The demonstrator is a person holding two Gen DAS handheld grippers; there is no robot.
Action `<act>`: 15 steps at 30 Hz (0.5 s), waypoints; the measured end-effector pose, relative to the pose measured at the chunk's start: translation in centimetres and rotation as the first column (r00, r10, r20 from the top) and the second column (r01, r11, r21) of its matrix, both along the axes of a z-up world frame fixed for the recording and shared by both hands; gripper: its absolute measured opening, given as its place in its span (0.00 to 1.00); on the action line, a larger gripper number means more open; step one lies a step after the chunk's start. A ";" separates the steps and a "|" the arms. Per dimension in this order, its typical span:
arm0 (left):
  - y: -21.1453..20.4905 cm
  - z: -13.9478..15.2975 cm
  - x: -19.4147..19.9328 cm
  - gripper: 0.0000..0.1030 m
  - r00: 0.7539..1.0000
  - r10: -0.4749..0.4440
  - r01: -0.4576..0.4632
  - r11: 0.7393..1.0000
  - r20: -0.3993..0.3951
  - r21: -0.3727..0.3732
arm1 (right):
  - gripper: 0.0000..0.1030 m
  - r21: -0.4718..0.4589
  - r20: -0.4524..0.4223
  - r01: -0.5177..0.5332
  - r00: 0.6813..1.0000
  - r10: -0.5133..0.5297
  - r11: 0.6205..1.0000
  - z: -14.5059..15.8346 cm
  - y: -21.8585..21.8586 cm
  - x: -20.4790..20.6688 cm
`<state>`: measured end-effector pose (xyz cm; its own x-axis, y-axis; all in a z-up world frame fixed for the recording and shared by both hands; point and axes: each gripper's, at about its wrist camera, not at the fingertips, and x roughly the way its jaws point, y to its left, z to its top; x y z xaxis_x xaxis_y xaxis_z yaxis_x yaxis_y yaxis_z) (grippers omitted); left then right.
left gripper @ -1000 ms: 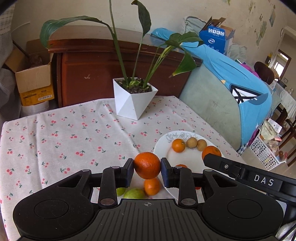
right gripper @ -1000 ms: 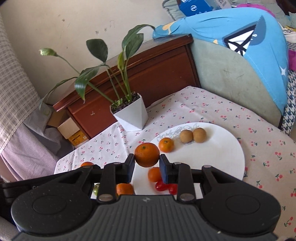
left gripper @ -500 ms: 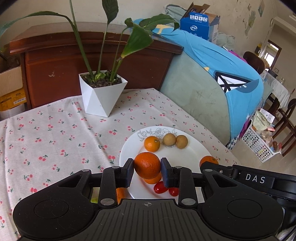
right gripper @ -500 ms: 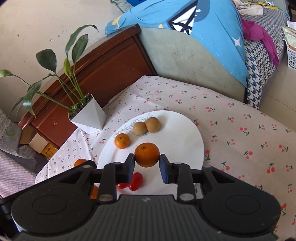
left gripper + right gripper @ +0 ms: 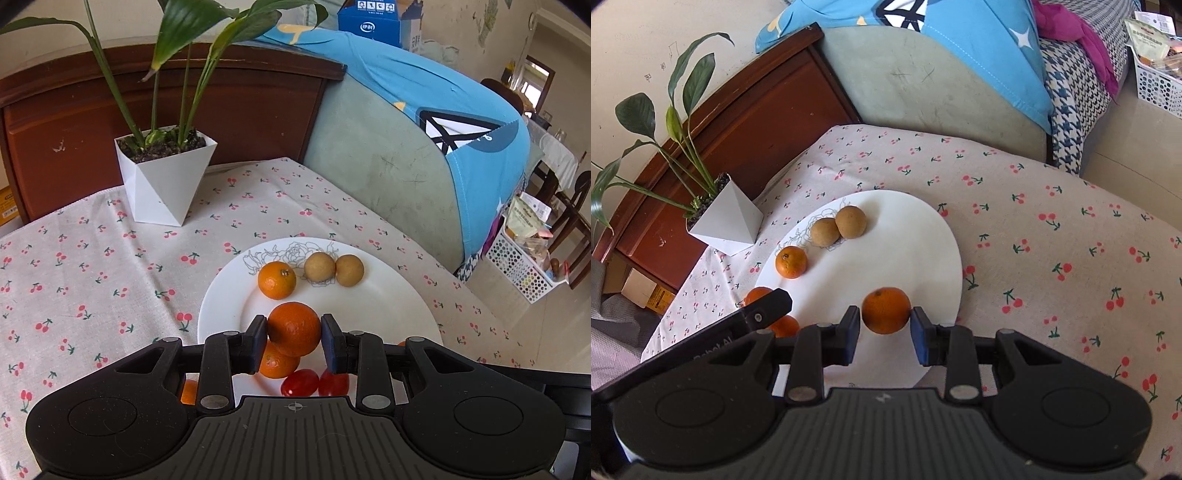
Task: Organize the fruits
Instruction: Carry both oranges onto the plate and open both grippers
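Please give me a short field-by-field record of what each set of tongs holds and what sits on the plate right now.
left tongs: shut on an orange, above the plate's near part
right tongs: around a second orange; a small gap shows at the left pad, so the grip is unclear
plate: white, on the cherry-print tablecloth
on plate: one small orange, two brown fruits, two cherry tomatoes
behind plate: potted plant

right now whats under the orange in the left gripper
Below the orange in the left gripper: a second orange, two cherry tomatoes and the white plate. The gripper body hides the plate's near edge.
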<state>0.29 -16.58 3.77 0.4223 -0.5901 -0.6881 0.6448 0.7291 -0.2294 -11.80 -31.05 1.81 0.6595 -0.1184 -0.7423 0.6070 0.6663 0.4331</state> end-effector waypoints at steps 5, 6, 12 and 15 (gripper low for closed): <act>-0.6 0.4 -0.6 0.30 0.999 -0.013 0.012 1.000 0.034 0.027 | 0.31 -0.025 0.017 0.011 1.000 -0.011 1.000 0.5 0.0 -0.1; -0.7 0.5 -0.7 0.32 0.999 -0.012 0.011 0.999 0.043 0.033 | 0.31 -0.029 0.021 0.014 1.000 -0.014 0.999 0.6 -0.1 -0.1; -0.6 1.6 -1.1 0.51 0.995 0.003 -0.009 0.998 0.096 0.058 | 0.32 -0.062 0.029 0.017 0.999 -0.015 0.998 0.9 0.0 -0.1; -0.4 2.0 -1.3 0.58 0.994 0.017 -0.025 0.997 0.107 0.075 | 0.32 -0.067 0.036 0.013 0.999 -0.011 0.998 1.1 0.1 -0.2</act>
